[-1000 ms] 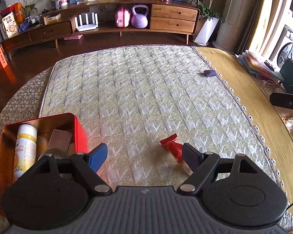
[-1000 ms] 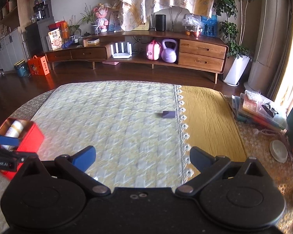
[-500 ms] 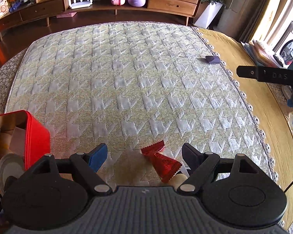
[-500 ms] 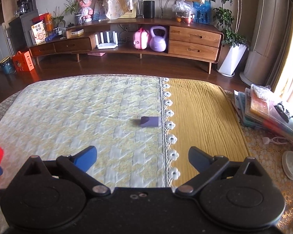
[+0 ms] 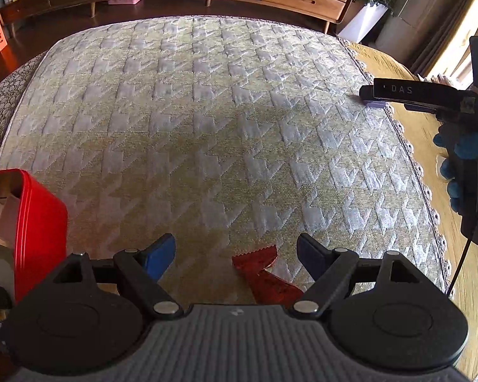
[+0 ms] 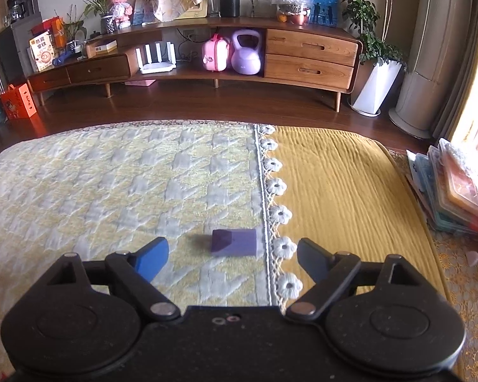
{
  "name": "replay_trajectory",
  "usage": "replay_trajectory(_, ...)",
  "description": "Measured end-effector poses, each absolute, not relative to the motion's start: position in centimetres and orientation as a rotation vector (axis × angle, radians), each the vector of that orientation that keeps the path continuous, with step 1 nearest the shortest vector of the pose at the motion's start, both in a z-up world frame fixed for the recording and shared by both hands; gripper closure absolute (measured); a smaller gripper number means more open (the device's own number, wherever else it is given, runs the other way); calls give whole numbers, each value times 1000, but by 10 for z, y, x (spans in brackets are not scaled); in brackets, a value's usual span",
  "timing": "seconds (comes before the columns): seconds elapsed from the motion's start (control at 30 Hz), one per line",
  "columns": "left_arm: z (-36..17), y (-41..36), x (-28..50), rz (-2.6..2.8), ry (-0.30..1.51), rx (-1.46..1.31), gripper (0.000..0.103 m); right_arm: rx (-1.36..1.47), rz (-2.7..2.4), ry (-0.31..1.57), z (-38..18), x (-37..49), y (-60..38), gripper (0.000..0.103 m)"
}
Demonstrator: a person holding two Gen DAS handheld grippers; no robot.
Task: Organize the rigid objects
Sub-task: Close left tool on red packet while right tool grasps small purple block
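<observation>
Closing in on two pickups: the right gripper [image 6: 231,256], jaws spread but just narrowing, frames the purple block [image 6: 235,242] at lower centre; the left gripper [image 5: 235,254], spread, straddles the red packet [image 5: 264,275]. Next, lower, pinch, carry to the red box [image 5: 43,219] at left.
</observation>
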State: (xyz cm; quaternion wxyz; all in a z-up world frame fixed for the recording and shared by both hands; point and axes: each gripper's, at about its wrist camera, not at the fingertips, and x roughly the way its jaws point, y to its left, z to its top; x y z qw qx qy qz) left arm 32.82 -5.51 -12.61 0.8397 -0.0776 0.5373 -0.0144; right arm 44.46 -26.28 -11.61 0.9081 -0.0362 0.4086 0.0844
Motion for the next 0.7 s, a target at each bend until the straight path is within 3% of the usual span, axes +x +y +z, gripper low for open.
replay_trajectory(0.23,-132,-61,329,-50,1135,-150,22,-77,157,855,-132,453,-258,28)
replay_trajectory(0.5,-131,-63,316,-66,1121,-142,49,-89,144,840,-136,452,-254,38)
replay_trajectory(0.57,-130,-65,312,-67,1114,-127,62,-89,141,832,-136,450,-255,42)
replay_trajectory(0.7,-128,-68,307,-63,1100,-83,74,-86,126,822,-136,447,-257,55)
